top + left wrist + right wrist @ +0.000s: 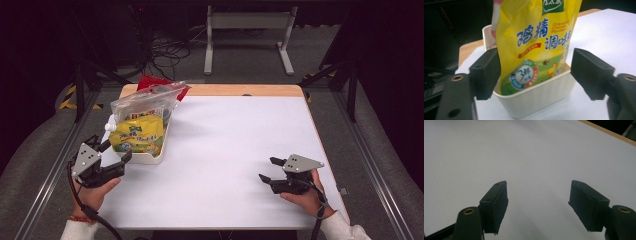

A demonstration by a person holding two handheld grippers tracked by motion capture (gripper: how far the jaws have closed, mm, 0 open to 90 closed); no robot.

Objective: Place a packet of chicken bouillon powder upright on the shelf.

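A cream plastic bin [145, 157] stands at the table's left edge, and in the left gripper view the bin [536, 100] lies close ahead. Upright inside it leans a yellow chicken bouillon pouch [137, 135], whose printed front [534, 45] faces the left gripper view. My left gripper [116, 151] is open just in front of the bin's near corner. In its own view the left gripper [535, 75] has its pads apart on either side of the pouch and bin, pressing on neither. My right gripper [267, 169] rests open low over the bare white table at the right, and the right gripper [537, 202] holds nothing.
A clear plastic bag [145, 102] sits over the back of the bin, with something red [150, 81] behind it at the table's far left corner. The white table top [225, 150] has a wooden far edge [240, 90]. Cables and a metal stand lie on the floor beyond.
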